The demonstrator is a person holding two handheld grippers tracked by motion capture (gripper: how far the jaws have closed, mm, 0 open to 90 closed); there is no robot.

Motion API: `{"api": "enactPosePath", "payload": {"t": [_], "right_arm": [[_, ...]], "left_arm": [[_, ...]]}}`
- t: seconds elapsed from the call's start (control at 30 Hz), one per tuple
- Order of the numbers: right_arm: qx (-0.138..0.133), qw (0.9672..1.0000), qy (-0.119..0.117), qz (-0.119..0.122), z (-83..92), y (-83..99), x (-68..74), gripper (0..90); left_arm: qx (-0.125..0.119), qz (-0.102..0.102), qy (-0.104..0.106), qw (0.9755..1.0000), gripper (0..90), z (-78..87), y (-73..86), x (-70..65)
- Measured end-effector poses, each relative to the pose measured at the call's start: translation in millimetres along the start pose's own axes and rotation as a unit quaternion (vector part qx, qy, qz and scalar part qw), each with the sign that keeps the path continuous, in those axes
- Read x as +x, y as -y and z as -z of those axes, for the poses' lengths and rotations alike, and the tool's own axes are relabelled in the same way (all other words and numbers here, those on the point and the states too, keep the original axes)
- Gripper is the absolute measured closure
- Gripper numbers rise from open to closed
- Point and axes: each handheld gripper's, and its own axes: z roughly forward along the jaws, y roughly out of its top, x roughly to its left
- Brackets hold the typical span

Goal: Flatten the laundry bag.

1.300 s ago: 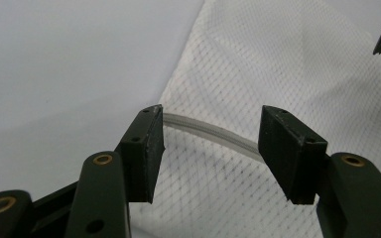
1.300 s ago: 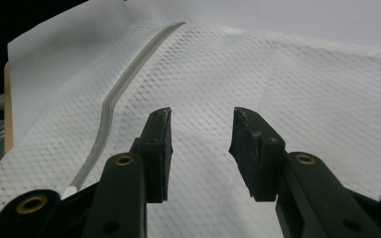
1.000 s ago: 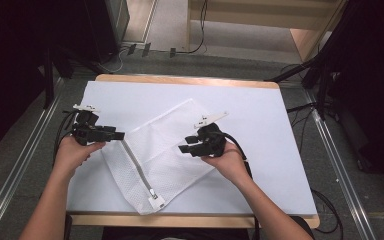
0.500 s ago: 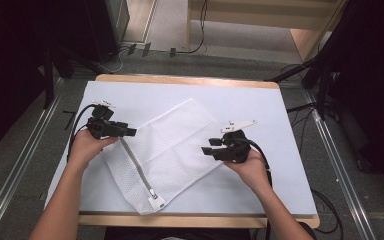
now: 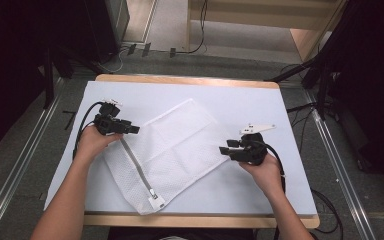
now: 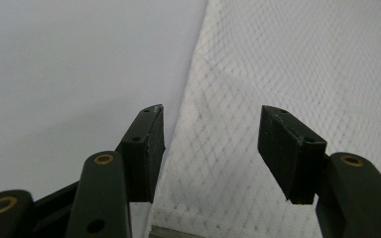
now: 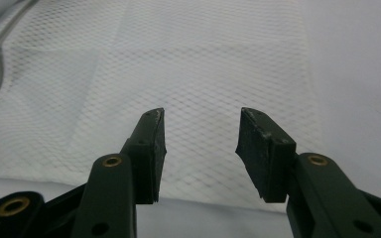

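Both forearms come in from the near edge, spread wide. The left hand (image 5: 92,142) carries the left gripper (image 5: 130,129) low at the left corner of the white mesh laundry bag (image 5: 172,150), pointing right across it. Its jaws have just been closing a little, yet they are released, a wide gap between the pads, the bag's edge running beneath them and nothing pinched. In the left gripper view that edge cuts diagonally between the two pads.

Over on the other side, the right hand (image 5: 262,167) holds the right gripper (image 5: 223,149) pointing left at the bag's right edge, jaws apart, nothing grasped; the right gripper view has the mesh lying just ahead of the open pads.

The bag lies flat and skewed in the middle of the pale surface (image 5: 260,107), its grey zipper (image 5: 137,170) running down the left side toward the near edge. Black cables trail from both grippers.
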Motion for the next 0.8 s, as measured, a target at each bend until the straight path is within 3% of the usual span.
{"api": "enactPosePath", "payload": {"t": [0.33, 0.6, 0.8], "right_arm": [[0.006, 0.9987, 0.030, -0.040, 1.4, 16.9, -25.0, 56.5], [0.017, 0.9968, 0.055, -0.055, -6.4, 22.5, -44.2, 55.2], [0.032, 0.9954, 0.061, -0.066, -15.1, 24.1, -50.7, 55.1]], "left_arm": [[0.007, 0.002, -0.005, 1.0000, 46.2, -10.9, 2.0, 8.0], [0.021, -0.017, -0.012, 0.9996, 46.8, -16.8, 2.6, 4.8], [0.012, -0.009, -0.006, 0.9999, 50.3, -16.2, 5.5, 6.2]]}}
